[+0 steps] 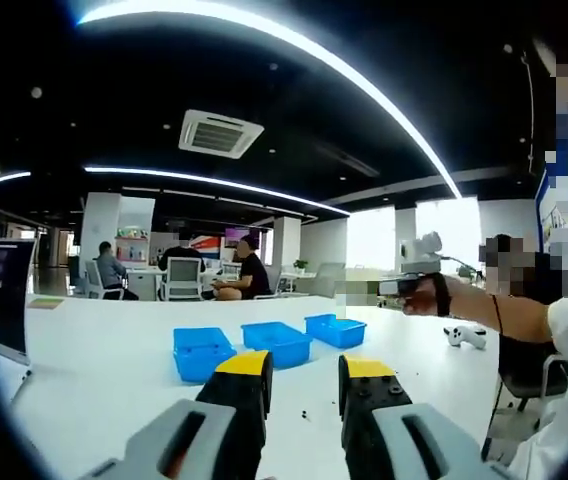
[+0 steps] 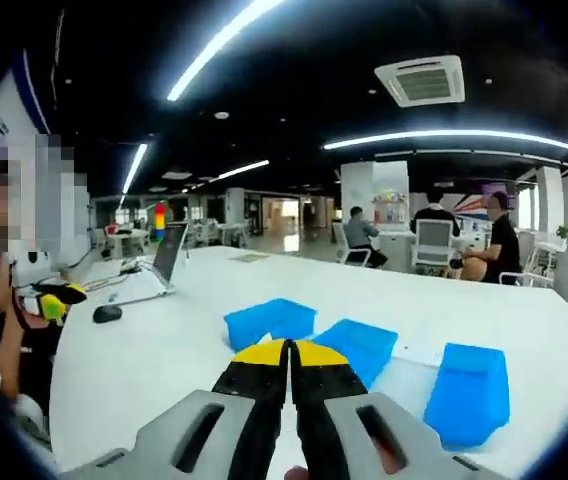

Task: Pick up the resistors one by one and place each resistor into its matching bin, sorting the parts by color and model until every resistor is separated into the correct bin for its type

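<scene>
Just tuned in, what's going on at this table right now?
A person holds two grippers above a white table. The left gripper is open and empty; the right gripper is shut, with nothing visible between its jaws. Three blue bins sit ahead, and small dark parts lie loose near the left gripper. Sorting looks not yet under way.

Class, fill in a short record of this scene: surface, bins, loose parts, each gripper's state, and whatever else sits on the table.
surface: white table
bins: three blue bins in a row, apart from both grippers
loose parts: small dark specks on the table near the left gripper; too small to identify
left gripper: fingers apart, holding nothing
right gripper: fingers closed together; nothing visible between them
other items: laptop and mouse at the table's far side
</scene>
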`<state>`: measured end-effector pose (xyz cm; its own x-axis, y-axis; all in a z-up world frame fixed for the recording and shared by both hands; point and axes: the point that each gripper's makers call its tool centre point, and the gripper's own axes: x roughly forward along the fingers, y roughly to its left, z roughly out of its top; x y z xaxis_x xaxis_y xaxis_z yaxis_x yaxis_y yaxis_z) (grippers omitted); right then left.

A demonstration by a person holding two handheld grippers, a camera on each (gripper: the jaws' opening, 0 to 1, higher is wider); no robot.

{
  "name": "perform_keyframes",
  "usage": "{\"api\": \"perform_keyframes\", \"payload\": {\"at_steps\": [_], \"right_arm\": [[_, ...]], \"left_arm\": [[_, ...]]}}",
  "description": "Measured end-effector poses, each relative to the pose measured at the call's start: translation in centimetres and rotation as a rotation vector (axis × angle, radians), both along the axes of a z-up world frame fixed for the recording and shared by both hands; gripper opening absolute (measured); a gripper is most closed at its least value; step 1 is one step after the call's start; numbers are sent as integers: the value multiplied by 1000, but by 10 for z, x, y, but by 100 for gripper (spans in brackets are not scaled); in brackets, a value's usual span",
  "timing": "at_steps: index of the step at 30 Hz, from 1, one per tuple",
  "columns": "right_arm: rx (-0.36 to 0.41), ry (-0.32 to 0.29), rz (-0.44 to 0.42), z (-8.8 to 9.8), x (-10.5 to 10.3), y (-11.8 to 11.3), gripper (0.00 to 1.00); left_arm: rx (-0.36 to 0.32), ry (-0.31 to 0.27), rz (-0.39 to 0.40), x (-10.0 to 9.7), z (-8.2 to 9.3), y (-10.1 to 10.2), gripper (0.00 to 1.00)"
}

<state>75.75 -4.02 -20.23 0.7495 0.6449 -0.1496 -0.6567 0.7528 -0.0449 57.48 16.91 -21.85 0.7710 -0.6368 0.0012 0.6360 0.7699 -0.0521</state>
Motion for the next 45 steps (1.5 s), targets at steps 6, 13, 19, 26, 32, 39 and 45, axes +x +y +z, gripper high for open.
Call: {"api": "perform_keyframes", "payload": {"at_steps": [6,13,19,26,32,39,45], "right_arm": [[-48,44,-59,-18,65,13,5],[-79,74,-180,-45,118,8,5],[-68,74,-191,-52,126,11,50],[-65,47,-192,-42,113,-1,46],[222,30,-74,4,68,2,41],[218,3,-26,22,7,-12,34],[242,-21,10,37,-55,-28,36]], "left_arm": [[-2,1,-1,0,0,1,28],[-6,0,7,1,0,4,28],[-2,3,7,2,-1,4,28],[-3,3,8,2,-1,3,28],[2,0,6,1,0,2,28],[4,-3,1,-1,1,-1,28],[3,-4,6,-1,2,2,28]]}}
